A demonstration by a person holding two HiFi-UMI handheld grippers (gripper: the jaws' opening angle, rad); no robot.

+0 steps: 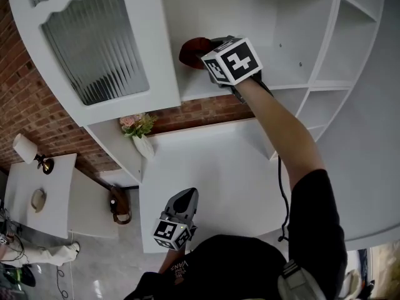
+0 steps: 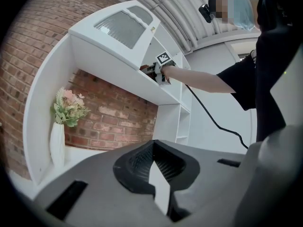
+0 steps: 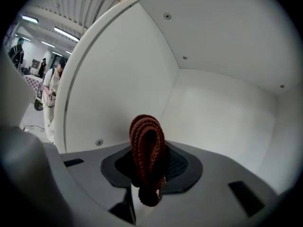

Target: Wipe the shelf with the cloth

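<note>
Left claw (image 1: 183,200) low by the body, pinched together, nothing in it (its own view shows the tips meeting). Past it is the white surface (image 1: 212,167), with a vase of flowers (image 1: 140,133) at its far left and a brick wall (image 1: 25,86) behind. Up top, the right claw (image 1: 205,47) clamps the red-brown cloth (image 1: 192,50) inside the white shelf (image 1: 206,91) compartment, right of the ribbed-glass door (image 1: 94,42).

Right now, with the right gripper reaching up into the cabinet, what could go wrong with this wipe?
1. The rust-brown knitted cloth is pinched into a narrow fold in the right gripper, so little fabric may meet the white shelf, and the hard jaws could scrape it instead.
2. The black cable trails below that arm and might snag on a shelf edge.
</note>
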